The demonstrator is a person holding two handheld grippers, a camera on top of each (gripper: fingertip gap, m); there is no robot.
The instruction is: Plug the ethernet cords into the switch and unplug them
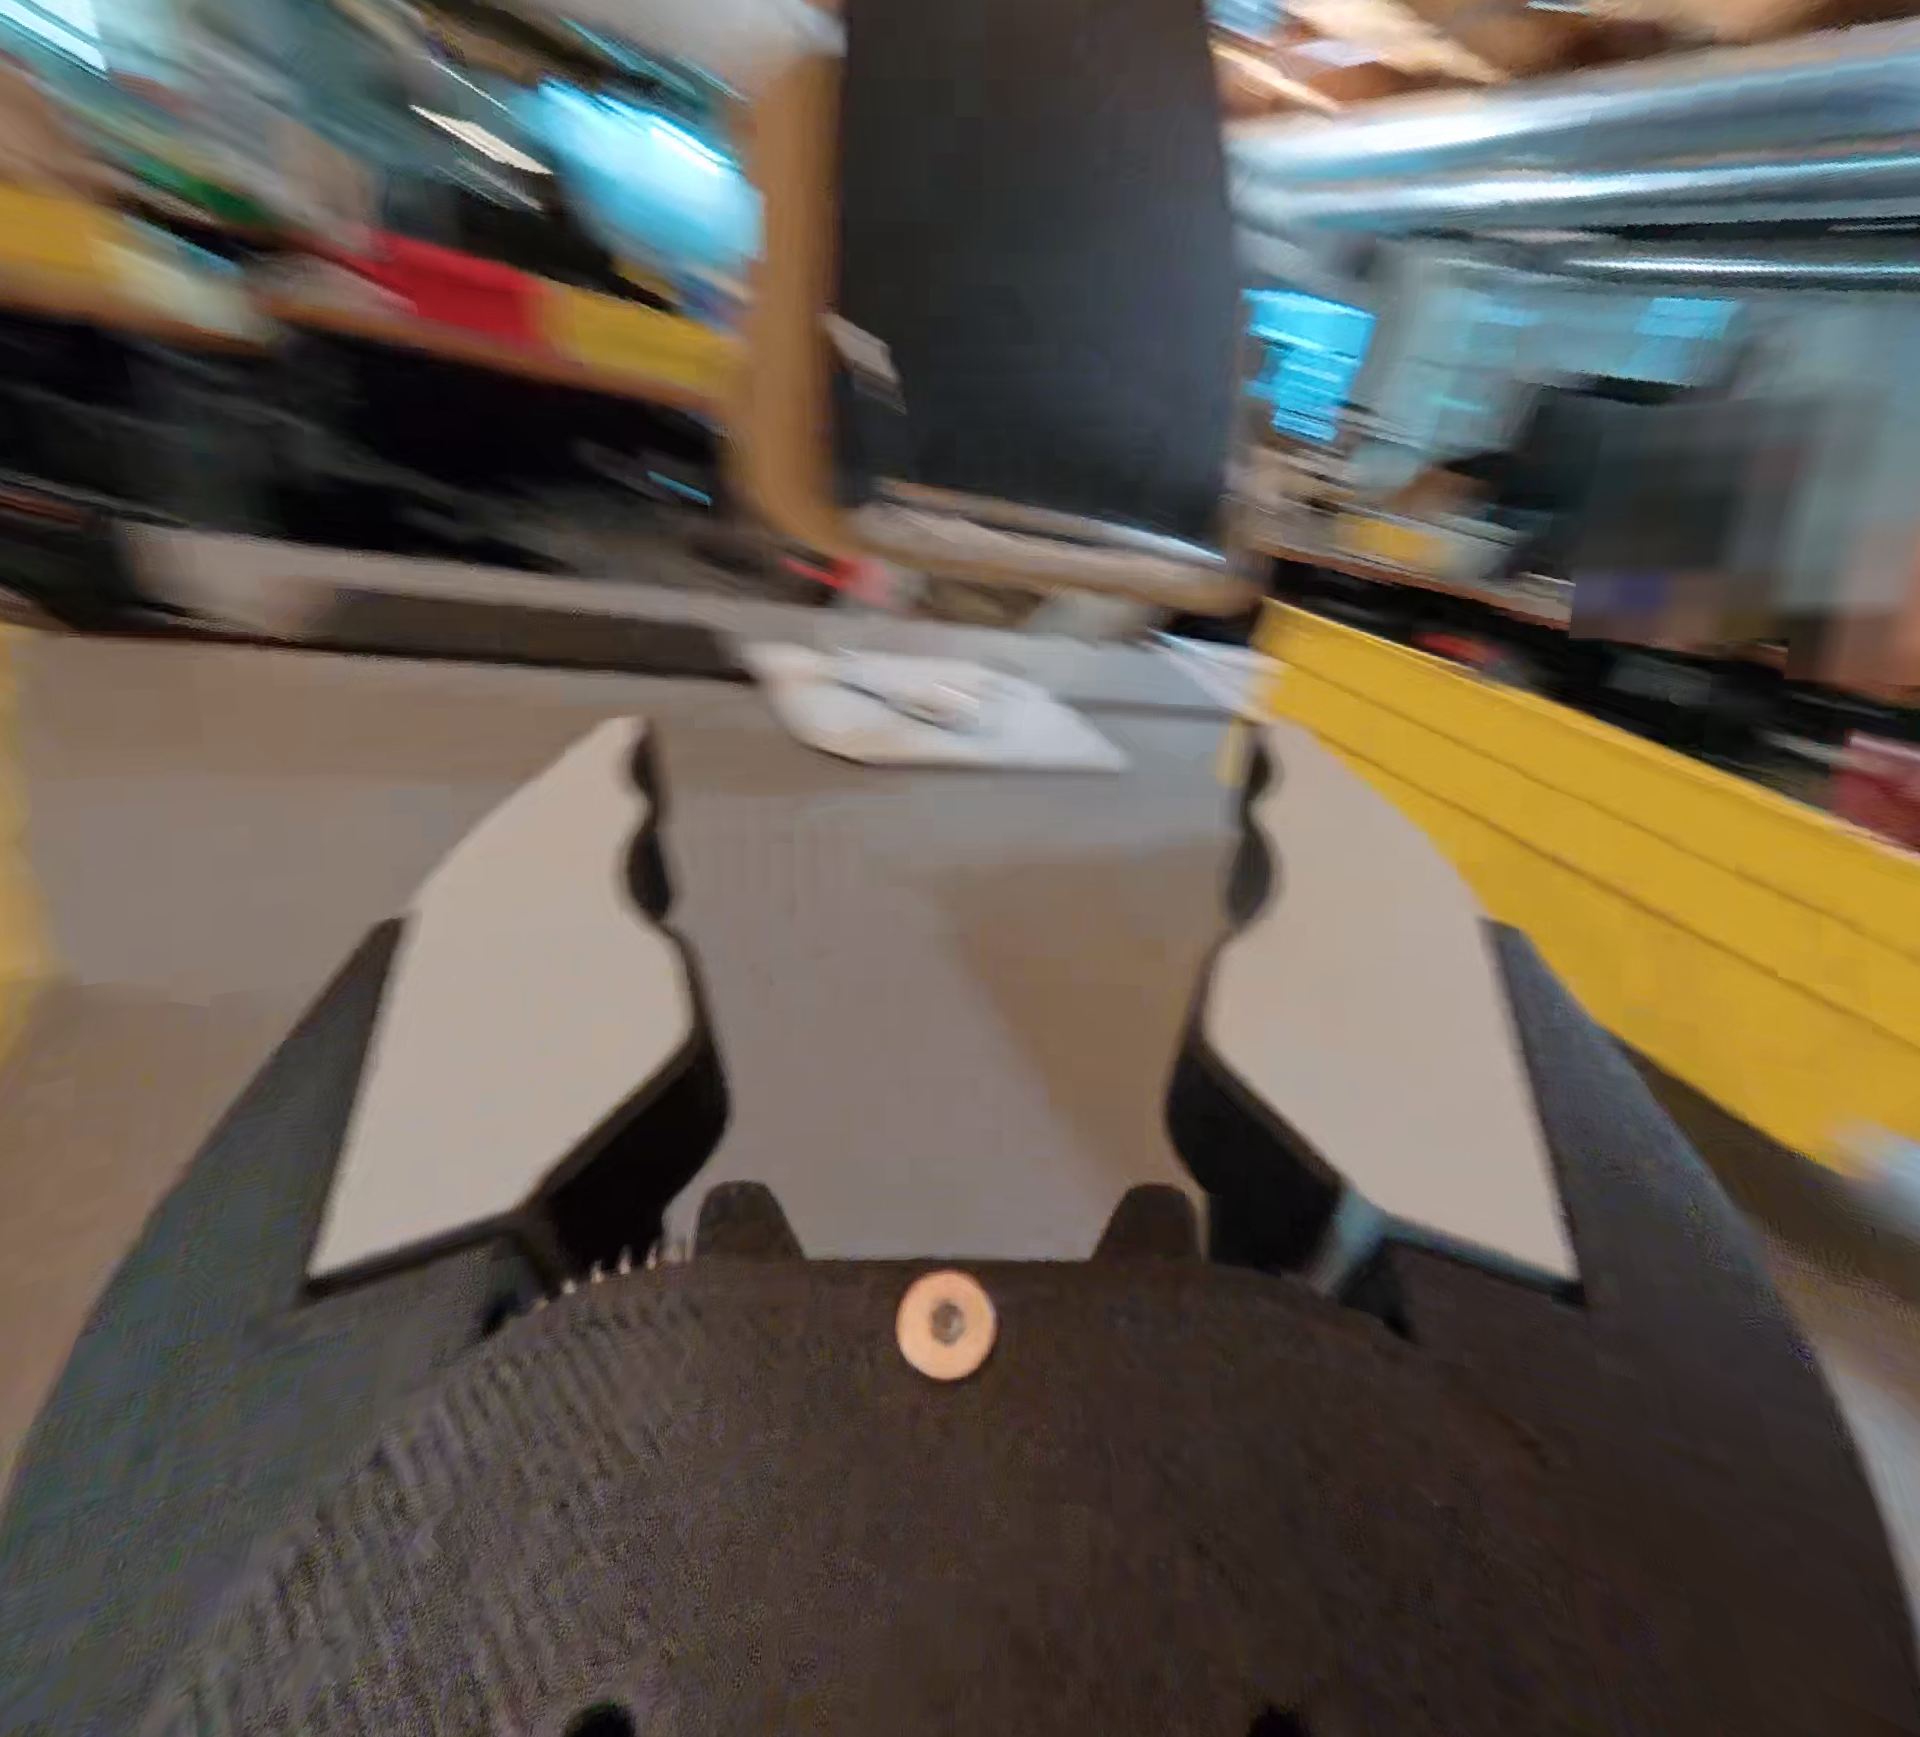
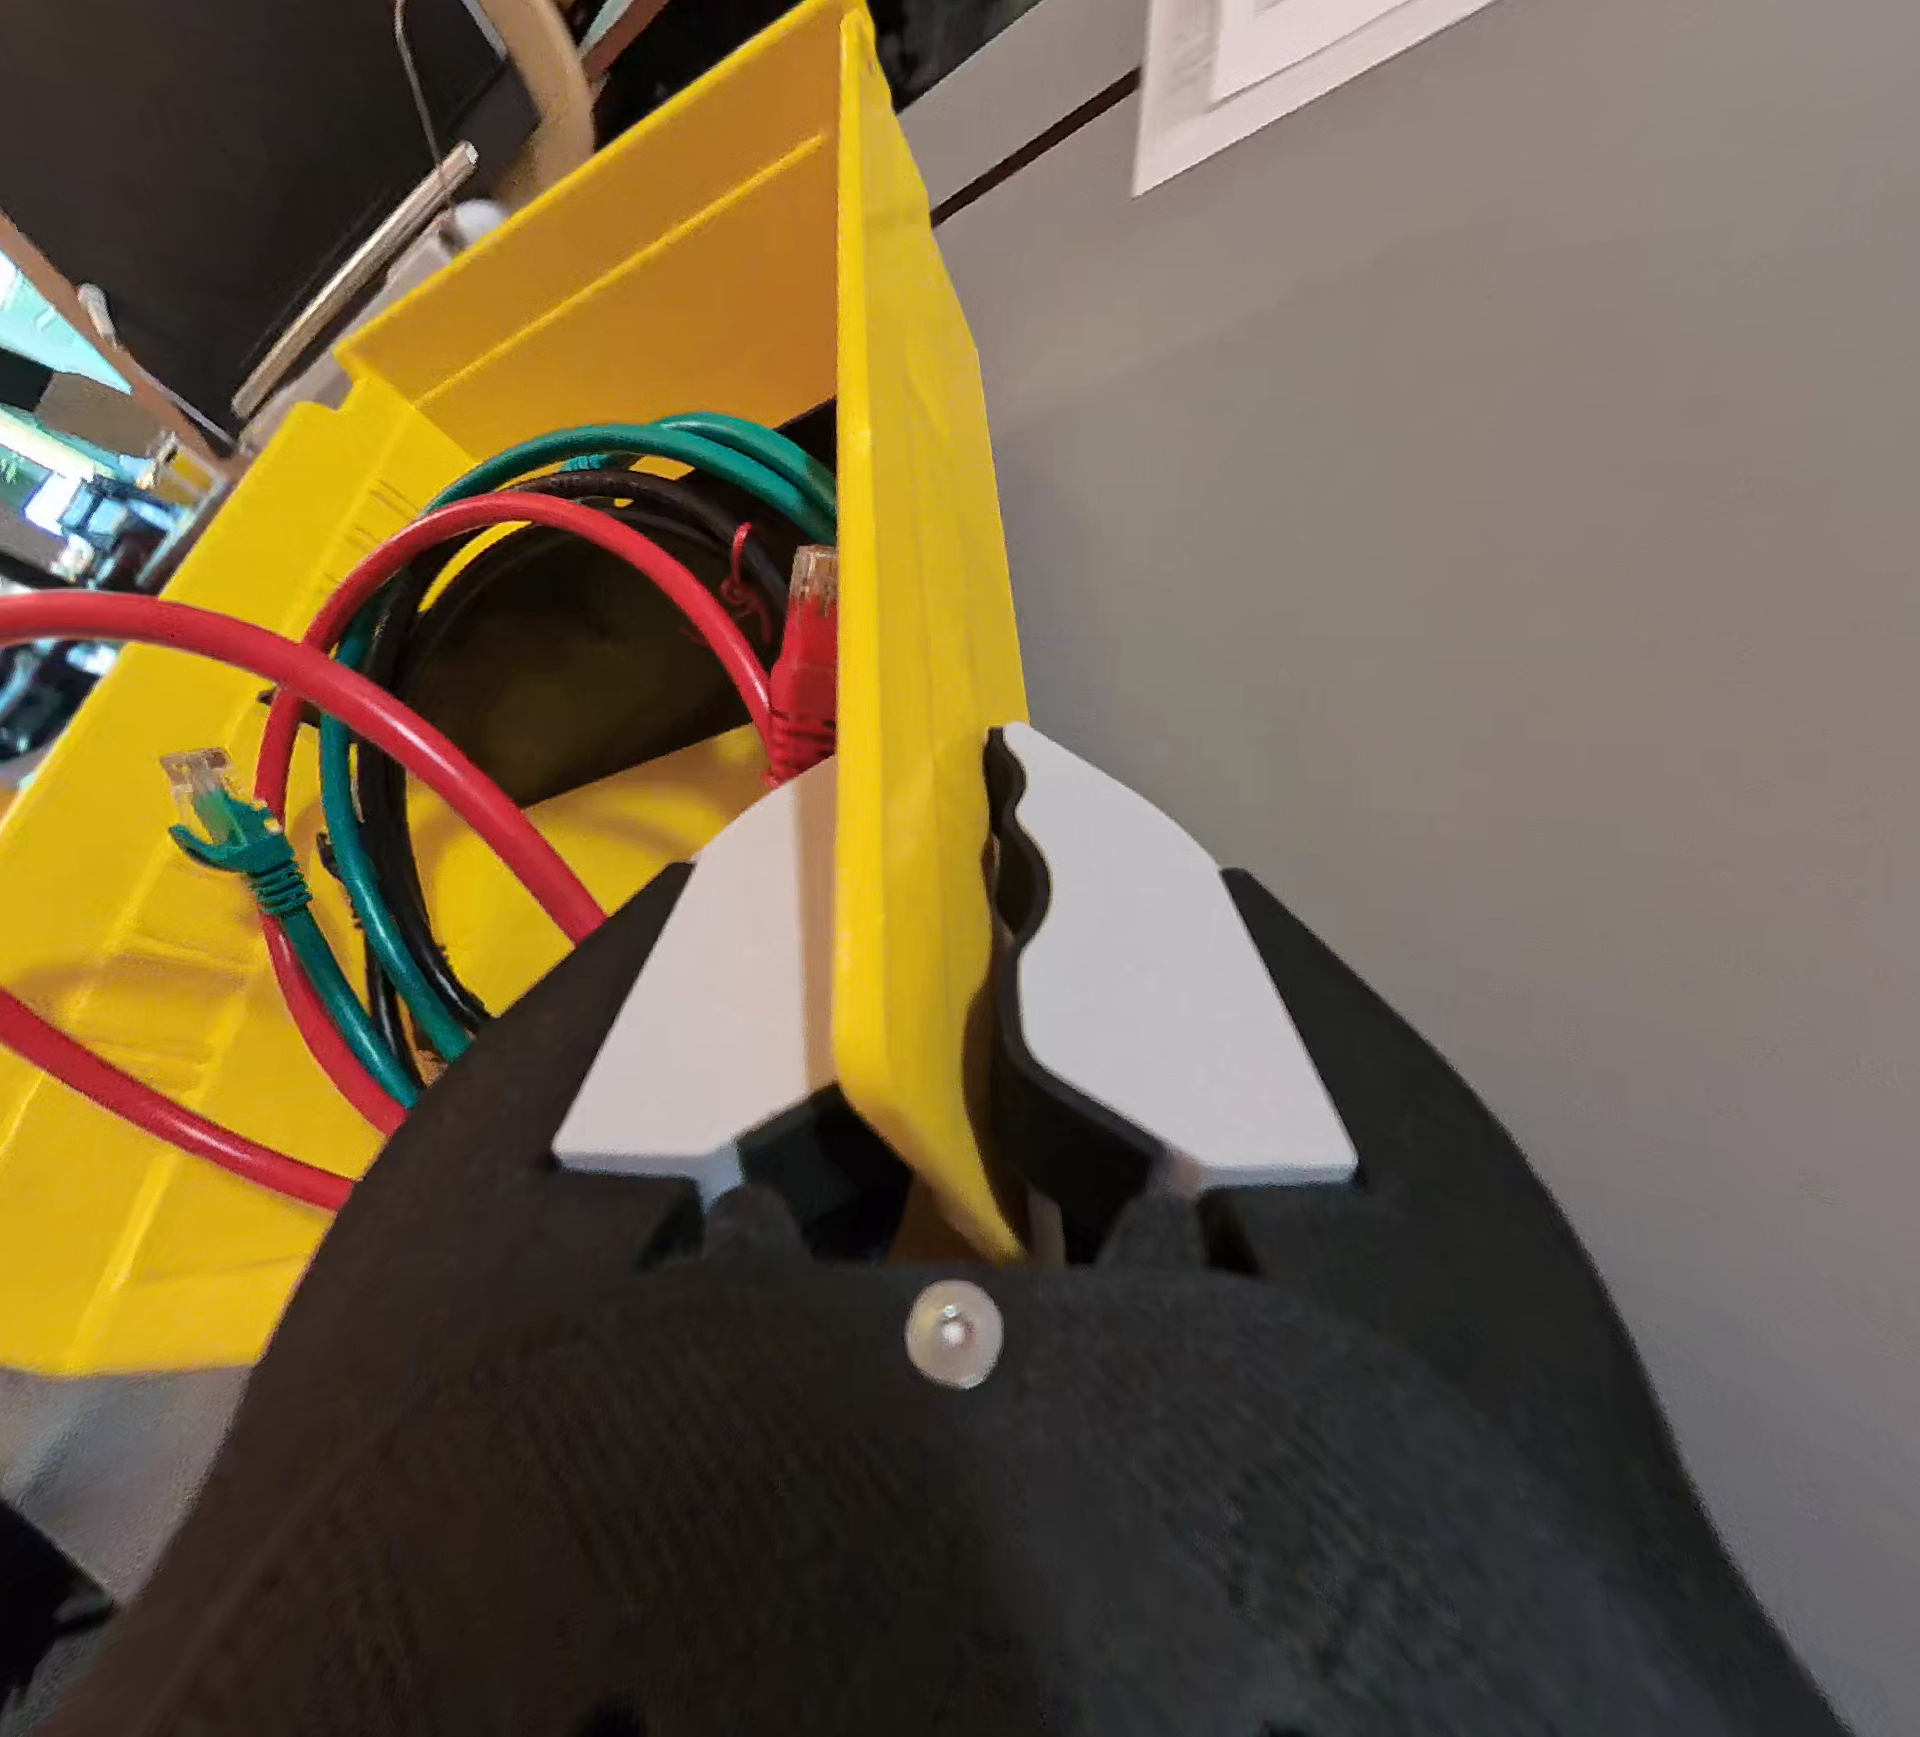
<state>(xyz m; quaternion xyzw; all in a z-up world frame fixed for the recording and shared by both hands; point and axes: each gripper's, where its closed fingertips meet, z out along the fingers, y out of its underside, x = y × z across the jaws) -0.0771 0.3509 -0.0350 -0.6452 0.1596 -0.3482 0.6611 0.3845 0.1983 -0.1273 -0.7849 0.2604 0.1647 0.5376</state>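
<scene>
Ethernet cords lie coiled in a yellow bin (image 2: 644, 305): a red cord (image 2: 343, 700), a green cord (image 2: 727, 446) and a black cord (image 2: 665, 503). The red plug (image 2: 805, 638) points up along the bin wall; the green plug (image 2: 223, 820) points up near the left wall. The right gripper (image 2: 914, 908) has its jaws pinching that bin's wall. The left gripper (image 1: 951, 814), jaws spread wide and holding nothing, hangs over the grey tabletop (image 1: 935, 960); beyond lie white papers (image 1: 935, 711), blurred.

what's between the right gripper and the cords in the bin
The yellow bin's side wall: the right gripper is shut on it, one finger inside, one outside. The red cord and green cord lie just past the inside finger, nothing else between.
</scene>
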